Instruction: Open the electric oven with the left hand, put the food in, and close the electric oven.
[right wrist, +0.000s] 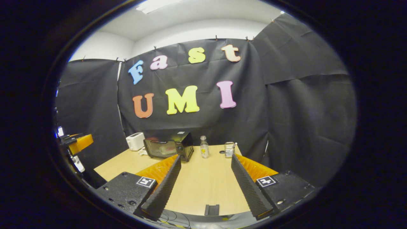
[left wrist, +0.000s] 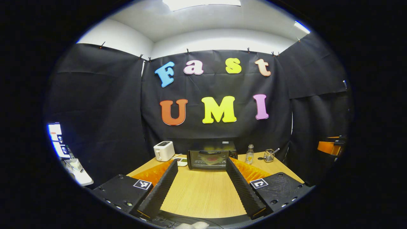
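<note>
The electric oven is a small black box with a glass door, standing at the back of the wooden table with its door shut. Coloured shapes show on the glass; I cannot tell whether they are food or reflections. My left gripper hovers over the table's near side, facing the oven, open and holding nothing. In the right gripper view the oven sits left of centre. My right gripper is open and bare, well short of the oven. The left gripper shows at the left edge.
A white toaster stands left of the oven, with a small white item between them. To the oven's right are a small bottle and a wire holder. A black clip sits at the table's front edge.
</note>
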`<control>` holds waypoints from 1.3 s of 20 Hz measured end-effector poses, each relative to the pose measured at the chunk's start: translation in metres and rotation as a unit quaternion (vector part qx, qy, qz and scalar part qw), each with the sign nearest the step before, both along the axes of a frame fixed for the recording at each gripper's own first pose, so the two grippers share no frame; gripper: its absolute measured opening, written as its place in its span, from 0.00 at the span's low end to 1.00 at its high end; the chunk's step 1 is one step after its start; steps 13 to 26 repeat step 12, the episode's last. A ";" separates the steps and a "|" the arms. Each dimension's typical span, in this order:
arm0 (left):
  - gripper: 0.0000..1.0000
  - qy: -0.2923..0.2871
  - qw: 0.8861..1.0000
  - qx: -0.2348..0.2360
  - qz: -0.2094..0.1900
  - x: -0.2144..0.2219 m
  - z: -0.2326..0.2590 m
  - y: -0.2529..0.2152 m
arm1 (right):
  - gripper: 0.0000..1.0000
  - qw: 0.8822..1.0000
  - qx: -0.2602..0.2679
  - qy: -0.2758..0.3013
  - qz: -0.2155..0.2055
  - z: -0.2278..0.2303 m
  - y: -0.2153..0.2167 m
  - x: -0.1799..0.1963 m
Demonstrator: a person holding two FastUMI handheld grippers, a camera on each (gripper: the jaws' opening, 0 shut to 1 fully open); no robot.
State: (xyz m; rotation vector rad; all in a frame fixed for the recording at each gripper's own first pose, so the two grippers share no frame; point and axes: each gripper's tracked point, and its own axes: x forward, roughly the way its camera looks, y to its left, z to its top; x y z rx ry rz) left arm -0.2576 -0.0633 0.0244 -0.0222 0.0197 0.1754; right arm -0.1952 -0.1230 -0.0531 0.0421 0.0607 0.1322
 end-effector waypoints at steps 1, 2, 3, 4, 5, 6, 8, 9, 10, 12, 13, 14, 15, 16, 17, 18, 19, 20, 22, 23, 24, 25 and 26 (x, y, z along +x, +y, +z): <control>0.96 0.002 1.000 0.000 0.001 -0.002 -0.002 -0.002 | 1.00 1.000 -0.003 0.001 -0.002 -0.001 -0.002 0.000; 0.96 0.004 1.000 -0.001 -0.001 -0.002 -0.003 -0.004 | 1.00 1.000 -0.005 0.001 -0.002 -0.002 -0.002 -0.001; 0.96 0.006 1.000 -0.002 -0.002 -0.002 -0.003 -0.005 | 0.96 1.000 -0.005 0.003 0.000 -0.003 -0.003 -0.001; 0.96 0.008 1.000 -0.002 -0.001 -0.004 -0.003 -0.005 | 1.00 1.000 -0.007 0.006 -0.001 -0.005 -0.003 -0.001; 0.96 0.009 1.000 -0.002 -0.001 -0.005 -0.003 -0.006 | 0.96 1.000 -0.007 0.010 -0.001 -0.006 -0.006 -0.001; 0.96 0.008 1.000 -0.001 0.000 -0.005 -0.003 -0.007 | 0.96 1.000 -0.006 0.010 -0.001 -0.006 -0.006 -0.002; 0.96 0.011 1.000 0.003 0.001 -0.006 -0.004 -0.006 | 1.00 1.000 -0.005 0.011 -0.004 -0.008 -0.011 -0.001; 0.96 0.012 1.000 0.004 0.001 -0.006 -0.005 -0.006 | 0.96 1.000 -0.003 0.015 -0.007 -0.010 -0.013 0.000; 0.96 0.012 1.000 0.005 0.001 -0.006 -0.005 -0.006 | 0.96 1.000 -0.001 0.018 -0.007 -0.012 -0.014 -0.001; 0.96 0.009 1.000 0.008 0.000 -0.005 -0.003 -0.007 | 1.00 1.000 -0.003 0.018 -0.009 -0.013 -0.015 -0.001; 0.96 0.009 1.000 0.008 0.000 -0.005 -0.003 -0.007 | 1.00 1.000 -0.003 0.018 -0.009 -0.013 -0.015 -0.001; 0.96 0.009 1.000 0.008 0.000 -0.005 -0.003 -0.007 | 1.00 1.000 -0.003 0.018 -0.009 -0.013 -0.015 -0.001; 0.96 0.009 1.000 0.008 0.000 -0.005 -0.003 -0.007 | 1.00 1.000 -0.003 0.018 -0.009 -0.013 -0.015 -0.001; 0.96 0.009 1.000 0.008 0.000 -0.005 -0.003 -0.007 | 1.00 1.000 -0.003 0.018 -0.009 -0.013 -0.015 -0.001; 0.96 0.009 1.000 0.008 0.000 -0.005 -0.003 -0.007 | 1.00 1.000 -0.003 0.018 -0.009 -0.013 -0.015 -0.001; 0.96 0.009 1.000 0.008 0.000 -0.005 -0.003 -0.007 | 1.00 1.000 -0.003 0.018 -0.009 -0.013 -0.015 -0.001; 0.96 0.009 1.000 0.008 0.000 -0.005 -0.003 -0.007 | 1.00 1.000 -0.003 0.018 -0.009 -0.013 -0.015 -0.001; 0.96 0.009 1.000 0.008 0.000 -0.005 -0.003 -0.007 | 1.00 1.000 -0.003 0.018 -0.009 -0.013 -0.015 -0.001; 0.96 0.009 1.000 0.008 0.000 -0.005 -0.003 -0.007 | 1.00 1.000 -0.003 0.018 -0.009 -0.013 -0.015 -0.001; 0.96 0.009 1.000 0.008 0.000 -0.005 -0.003 -0.007 | 1.00 1.000 -0.003 0.018 -0.009 -0.013 -0.015 -0.001; 0.96 0.009 1.000 0.008 0.000 -0.005 -0.003 -0.007 | 1.00 1.000 -0.003 0.018 -0.009 -0.013 -0.015 -0.001; 0.96 0.009 1.000 0.008 0.000 -0.005 -0.003 -0.007 | 1.00 1.000 -0.003 0.018 -0.009 -0.013 -0.015 -0.001; 0.96 0.009 1.000 0.008 0.000 -0.005 -0.003 -0.007 | 1.00 1.000 -0.003 0.018 -0.009 -0.013 -0.015 -0.001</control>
